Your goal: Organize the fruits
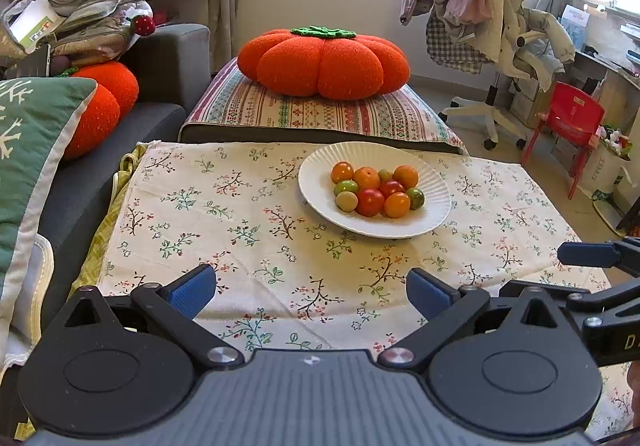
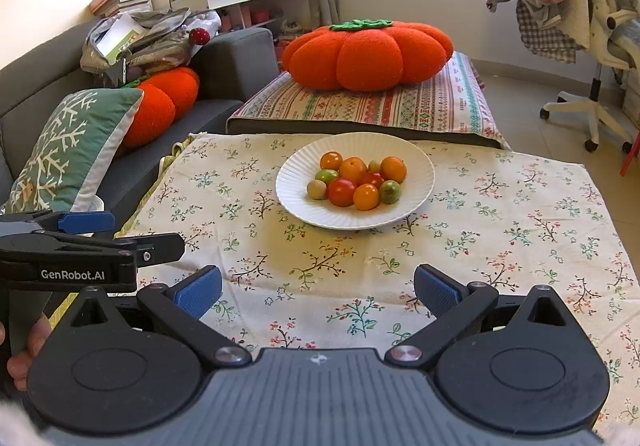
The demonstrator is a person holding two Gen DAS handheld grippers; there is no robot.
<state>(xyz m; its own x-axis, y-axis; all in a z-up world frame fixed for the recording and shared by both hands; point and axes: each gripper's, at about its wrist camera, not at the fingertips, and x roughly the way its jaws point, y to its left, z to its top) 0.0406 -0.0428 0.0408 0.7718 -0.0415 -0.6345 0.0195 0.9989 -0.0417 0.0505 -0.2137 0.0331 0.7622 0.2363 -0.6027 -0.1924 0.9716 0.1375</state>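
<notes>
Left wrist view first: our left gripper (image 1: 311,292) hangs low over the floral cloth (image 1: 240,238) on the bench, jaws spread wide, blue pads (image 1: 192,292) far apart with nothing between them and touching nothing. Ahead sits the white plate (image 1: 320,162), well apart from us, with the fruits (image 1: 376,188) piled in its middle: orange, red and green ones, all touching in one cluster. At the right edge we catch our right gripper (image 1: 588,254) from the side.

Over on the right wrist view, our right gripper (image 2: 318,292) matches: jaws fully apart, empty, clear of the cloth (image 2: 500,214). The plate (image 2: 416,162) with the fruits (image 2: 356,182) lies straight ahead, slightly left of center. Behind it, a big orange pumpkin cushion (image 2: 368,54) rests on a striped mattress (image 2: 400,106).
</notes>
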